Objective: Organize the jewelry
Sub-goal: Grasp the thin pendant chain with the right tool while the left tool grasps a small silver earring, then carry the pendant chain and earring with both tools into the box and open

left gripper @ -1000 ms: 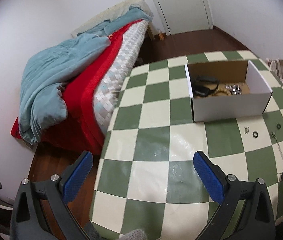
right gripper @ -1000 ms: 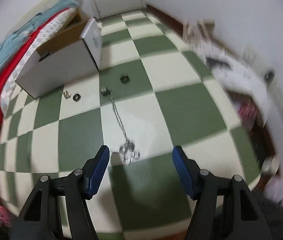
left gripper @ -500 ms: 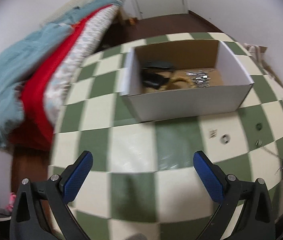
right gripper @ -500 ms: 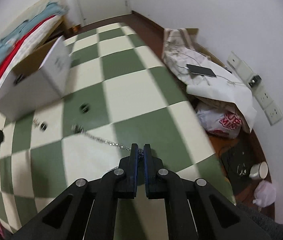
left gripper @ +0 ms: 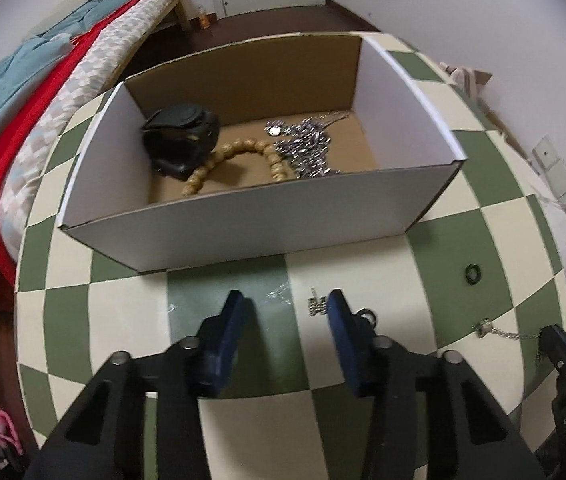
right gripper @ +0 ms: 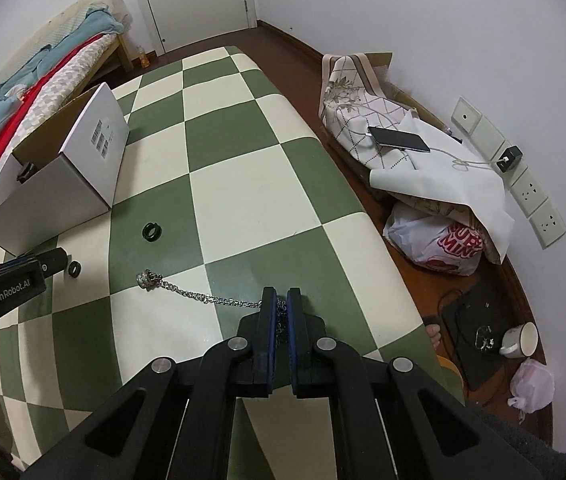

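Left tool [left gripper: 283,312] nearer box [left gripper: 243,228], open; right tool [right gripper: 281,300] grips silver chain [right gripper: 203,295].

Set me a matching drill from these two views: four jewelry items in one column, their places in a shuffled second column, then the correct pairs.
Items
1. silver chain
2. wooden bead bracelet
3. dark green ring
4. small silver clasp

Places
A. inside the cardboard box
B. pinched in the right tongs
C. alone on a green square right of the box
D. on the table by the left tongs, beside the right-hand finger

Pairs: 1-B, 2-A, 3-C, 4-D
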`<state>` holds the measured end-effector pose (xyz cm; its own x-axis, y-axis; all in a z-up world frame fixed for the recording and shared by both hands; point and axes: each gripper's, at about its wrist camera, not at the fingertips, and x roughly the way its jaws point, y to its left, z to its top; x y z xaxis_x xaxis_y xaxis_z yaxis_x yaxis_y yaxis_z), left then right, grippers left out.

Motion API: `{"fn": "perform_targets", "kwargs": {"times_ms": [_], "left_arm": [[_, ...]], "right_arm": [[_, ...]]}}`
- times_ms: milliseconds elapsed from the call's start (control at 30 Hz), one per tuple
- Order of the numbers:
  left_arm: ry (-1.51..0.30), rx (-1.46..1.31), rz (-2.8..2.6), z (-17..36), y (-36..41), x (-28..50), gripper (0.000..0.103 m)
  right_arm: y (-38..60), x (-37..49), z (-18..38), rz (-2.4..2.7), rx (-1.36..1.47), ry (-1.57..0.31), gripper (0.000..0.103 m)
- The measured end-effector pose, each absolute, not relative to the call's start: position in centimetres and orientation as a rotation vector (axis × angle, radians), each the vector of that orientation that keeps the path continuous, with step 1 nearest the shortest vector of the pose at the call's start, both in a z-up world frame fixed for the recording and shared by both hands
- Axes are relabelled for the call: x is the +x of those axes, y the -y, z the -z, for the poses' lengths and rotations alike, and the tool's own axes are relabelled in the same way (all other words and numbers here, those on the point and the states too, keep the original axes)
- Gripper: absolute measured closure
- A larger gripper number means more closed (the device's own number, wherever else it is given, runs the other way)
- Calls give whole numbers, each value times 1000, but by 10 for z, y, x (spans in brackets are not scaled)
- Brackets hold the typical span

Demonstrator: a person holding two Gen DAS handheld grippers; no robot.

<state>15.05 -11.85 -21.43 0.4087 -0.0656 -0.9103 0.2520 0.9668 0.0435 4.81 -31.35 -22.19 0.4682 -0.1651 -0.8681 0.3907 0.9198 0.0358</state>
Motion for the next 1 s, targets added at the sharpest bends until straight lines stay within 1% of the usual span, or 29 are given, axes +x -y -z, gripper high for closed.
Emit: {"fn": "perform_targets", "kwargs": {"times_ms": [33, 67, 100, 267, 400, 733, 1000], "left_arm": [[-1130, 182, 213, 214, 119, 150, 74], [-1128, 182, 221, 214, 120, 150, 84], [-1126, 184, 227, 214, 121, 150, 96], [-1107, 193, 232, 212, 122, 147, 97], [-1088, 167, 237, 199, 111, 143, 97], [-1010, 83, 264, 135, 57, 117, 97], [-957, 25, 273, 82, 29, 122, 97]], "right_arm": [[313, 49, 222, 345, 242, -1031, 98], [313, 49, 222, 346, 240, -1032, 98], [313, 50, 222, 344, 241, -1033, 98], [308, 48, 213, 327, 248, -1022, 98], [297, 46, 189, 288, 238, -982, 98], [273, 47, 105, 150, 258, -850, 98], [243, 67, 47, 56, 203, -787, 98]]}}
